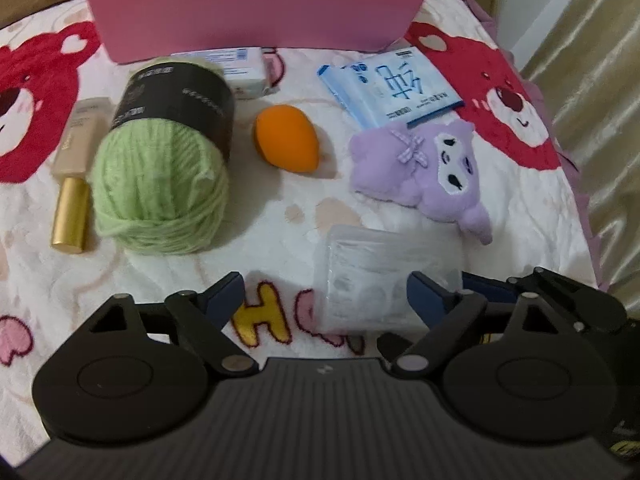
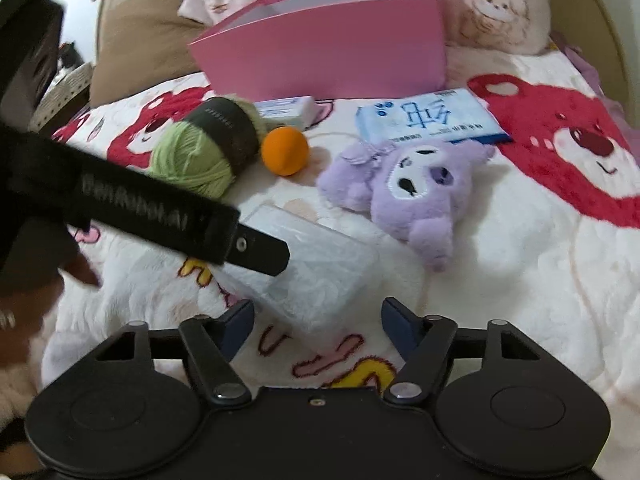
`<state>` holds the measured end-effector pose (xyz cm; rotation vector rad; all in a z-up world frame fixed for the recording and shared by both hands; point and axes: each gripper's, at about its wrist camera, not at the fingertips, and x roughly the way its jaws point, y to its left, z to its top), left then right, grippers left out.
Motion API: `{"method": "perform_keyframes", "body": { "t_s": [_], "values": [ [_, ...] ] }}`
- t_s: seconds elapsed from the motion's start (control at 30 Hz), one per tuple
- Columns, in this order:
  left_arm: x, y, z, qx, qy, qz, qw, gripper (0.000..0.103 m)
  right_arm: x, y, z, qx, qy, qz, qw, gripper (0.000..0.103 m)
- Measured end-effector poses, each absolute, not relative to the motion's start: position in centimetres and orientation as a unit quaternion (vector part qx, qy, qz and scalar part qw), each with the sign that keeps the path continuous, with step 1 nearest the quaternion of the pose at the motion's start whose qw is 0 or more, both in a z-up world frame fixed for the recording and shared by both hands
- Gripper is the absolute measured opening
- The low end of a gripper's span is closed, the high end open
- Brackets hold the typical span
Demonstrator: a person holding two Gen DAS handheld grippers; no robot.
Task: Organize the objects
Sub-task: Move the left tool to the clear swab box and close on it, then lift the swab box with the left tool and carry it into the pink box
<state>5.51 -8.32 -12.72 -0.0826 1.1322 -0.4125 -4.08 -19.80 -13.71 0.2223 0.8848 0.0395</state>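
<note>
A clear plastic box [image 1: 384,276] lies on the blanket close in front of both grippers; it also shows in the right wrist view [image 2: 316,272]. My left gripper [image 1: 324,300] is open, its right finger beside the box. My right gripper [image 2: 318,326] is open just short of the box. Beyond lie a green yarn ball [image 1: 160,184], an orange sponge [image 1: 286,142], a purple plush [image 1: 432,168], a blue tissue pack [image 1: 392,88], a beige tube with gold cap [image 1: 76,168] and a small white-blue box [image 1: 240,66]. A pink box [image 1: 256,4] stands at the back.
Everything lies on a white bed blanket with red bears [image 2: 560,240]. The left gripper's body [image 2: 152,216] crosses the left of the right wrist view, over the clear box's near-left corner. Pillows [image 2: 152,40] lie behind the pink box [image 2: 328,48]. The bed edge and a curtain [image 1: 600,120] are on the right.
</note>
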Motion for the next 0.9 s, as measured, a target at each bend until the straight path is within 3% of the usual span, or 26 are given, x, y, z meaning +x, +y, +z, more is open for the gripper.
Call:
{"method": "perform_keyframes", "body": {
  "t_s": [0.03, 0.1, 0.2, 0.33, 0.4, 0.5, 0.9],
  "values": [
    [5.4, -8.4, -12.7, -0.042, 0.529, -0.198, 0.824, 0.084, -4.1, -19.6, -13.6, 0.101, 0.428, 0.017, 0.898, 0.069],
    [5.3, -8.6, -12.7, -0.057, 0.527, -0.209, 0.822, 0.069, -4.3, -19.2, -13.5, 0.090, 0.428, 0.017, 0.899, 0.064],
    [5.3, -8.7, -12.5, -0.076, 0.520, -0.223, 0.821, 0.053, -4.2, -19.0, -13.4, 0.079, 0.426, 0.017, 0.901, 0.065],
    [5.2, -8.8, -12.5, -0.084, 0.516, -0.224, 0.823, 0.054, -3.7, -19.4, -13.5, 0.102, 0.430, 0.014, 0.897, 0.072],
    [5.4, -8.3, -12.9, -0.113, 0.526, -0.224, 0.812, 0.054, -3.6, -19.7, -13.4, 0.130, 0.428, 0.017, 0.894, 0.083],
    [5.4, -7.9, -13.3, -0.125, 0.525, -0.221, 0.813, 0.054, -3.2, -19.6, -13.6, 0.144, 0.430, 0.018, 0.891, 0.091],
    [4.0, -7.9, -11.8, -0.099, 0.497, -0.226, 0.832, 0.054, -2.4, -17.6, -12.4, 0.071, 0.423, 0.004, 0.903, 0.090]
  ]
}}
